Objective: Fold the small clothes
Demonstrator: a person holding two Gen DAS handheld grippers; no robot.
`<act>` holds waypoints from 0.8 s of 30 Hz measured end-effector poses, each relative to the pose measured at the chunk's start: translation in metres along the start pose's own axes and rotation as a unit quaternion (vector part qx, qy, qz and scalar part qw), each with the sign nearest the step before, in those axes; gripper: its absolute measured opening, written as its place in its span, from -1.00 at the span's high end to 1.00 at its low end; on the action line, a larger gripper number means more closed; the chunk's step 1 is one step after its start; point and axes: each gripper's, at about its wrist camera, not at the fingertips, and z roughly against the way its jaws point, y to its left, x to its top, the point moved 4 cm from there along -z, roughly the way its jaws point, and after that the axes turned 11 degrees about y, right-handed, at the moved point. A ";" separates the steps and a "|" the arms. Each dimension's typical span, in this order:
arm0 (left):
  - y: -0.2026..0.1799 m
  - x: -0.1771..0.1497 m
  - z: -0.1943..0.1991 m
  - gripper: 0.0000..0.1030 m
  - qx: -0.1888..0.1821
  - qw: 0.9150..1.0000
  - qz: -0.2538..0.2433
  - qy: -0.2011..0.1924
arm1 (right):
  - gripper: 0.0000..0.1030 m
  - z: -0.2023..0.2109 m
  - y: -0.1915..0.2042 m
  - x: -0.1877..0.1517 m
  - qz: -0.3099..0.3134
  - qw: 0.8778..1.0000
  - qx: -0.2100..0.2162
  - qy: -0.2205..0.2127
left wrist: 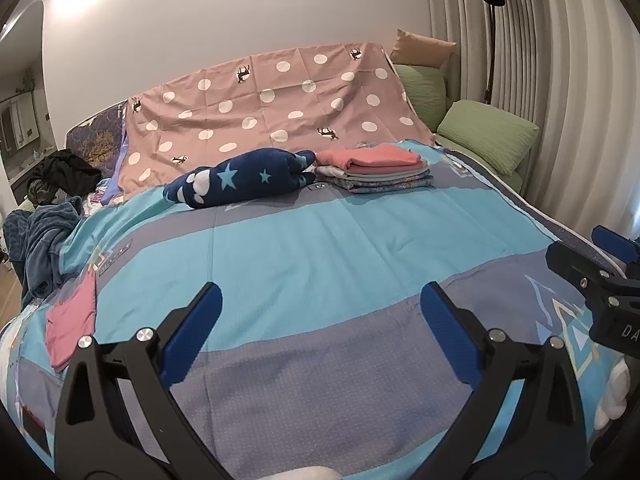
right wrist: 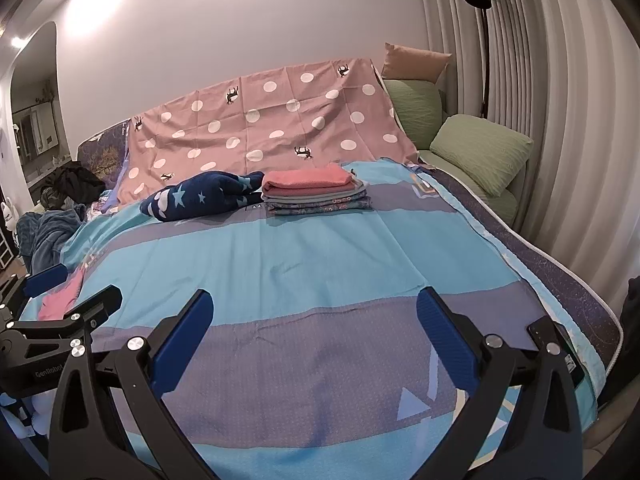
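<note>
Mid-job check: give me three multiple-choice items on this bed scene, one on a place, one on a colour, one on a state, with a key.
1. Where is the loose pink garment?
A. on the folded stack
B. flat near the bed's left edge
C. on the green pillow

2. What colour is the top piece of the folded stack?
A. pink
B. green
C. white

3. How are the left claw and right claw?
A. both shut on cloth
B. one holding the navy star garment
C. both open, holding nothing

Key: 1 B, it lies left of the left claw, apart from the stack. 2 A, pink tops the grey and patterned layers. 3 C, bare bedspread shows between each pair of fingers.
</note>
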 end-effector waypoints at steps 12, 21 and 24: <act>-0.002 -0.002 -0.005 -0.96 -0.001 1.000 -0.006 0.006 | -0.97 -0.005 0.001 -0.001 0.000 1.000 0.000 0.009; -0.001 -0.005 -0.007 -0.96 -0.002 1.000 -0.006 0.008 | -0.97 -0.008 0.003 -0.003 0.000 1.000 -0.001 0.013; -0.002 -0.004 -0.006 -0.96 -0.002 1.000 -0.007 0.007 | -0.97 -0.008 0.003 -0.003 -0.001 1.000 -0.001 0.013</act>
